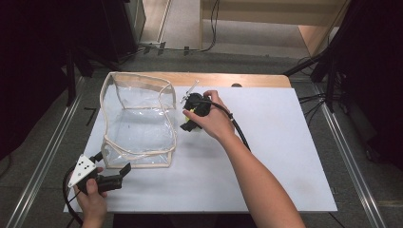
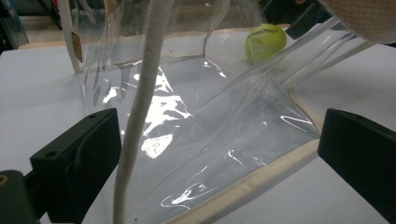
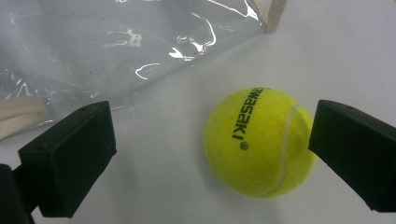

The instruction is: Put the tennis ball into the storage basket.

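Tennis ball (image 3: 259, 140) is seen between wide-open jaws of right gripper (image 3: 210, 154), nearer its right jaw, not gripped. Left gripper (image 2: 219, 158), also open & empty, is held at bag (image 1: 138, 121) corner.

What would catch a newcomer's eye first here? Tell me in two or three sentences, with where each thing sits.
The yellow-green tennis ball stands out first, lying on the white table between the open jaws of the right tool, just outside the bag. Next comes the big clear plastic bag with cream edging, standing open on the table's left half. The left tool, jaws open, hovers at the bag's near corner by a cream strap.
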Motion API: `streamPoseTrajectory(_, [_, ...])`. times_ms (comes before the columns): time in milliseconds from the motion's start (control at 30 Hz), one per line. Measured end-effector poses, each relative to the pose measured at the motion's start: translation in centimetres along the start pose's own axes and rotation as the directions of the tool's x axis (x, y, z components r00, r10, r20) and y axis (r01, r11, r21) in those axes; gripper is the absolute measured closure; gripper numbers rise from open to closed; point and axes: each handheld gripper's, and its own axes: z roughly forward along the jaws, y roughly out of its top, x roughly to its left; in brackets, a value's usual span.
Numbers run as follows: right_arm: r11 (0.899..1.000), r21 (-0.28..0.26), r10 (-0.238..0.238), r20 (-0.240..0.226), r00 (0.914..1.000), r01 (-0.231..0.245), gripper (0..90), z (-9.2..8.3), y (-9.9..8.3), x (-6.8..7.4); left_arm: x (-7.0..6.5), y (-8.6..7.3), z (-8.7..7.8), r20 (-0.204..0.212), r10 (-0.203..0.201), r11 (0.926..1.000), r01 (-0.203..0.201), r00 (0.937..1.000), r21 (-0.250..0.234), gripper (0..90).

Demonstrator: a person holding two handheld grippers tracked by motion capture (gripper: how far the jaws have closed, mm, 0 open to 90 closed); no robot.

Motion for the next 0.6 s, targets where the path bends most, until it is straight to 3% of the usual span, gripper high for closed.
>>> streamPoseTrajectory(300, [1.000, 0.004, 0.031, 0.004, 0.9995, -0.031, 0.0, 0.6, 0.1, -0.3, 0.0, 0.0, 0.1, -0.002, -0.003, 1.0000, 0.003, 1.0000, 0.001, 0.0])
streamPoseTrajectory(600, [0.997, 0.038, 0.061, 0.059, 0.9964, -0.063, 0.0, 1.4, 0.1, -1.4, 0.0, 0.0, 0.1, -0.002, -0.002, 1.0000, 0.002, 1.0000, 0.001, 0.0])
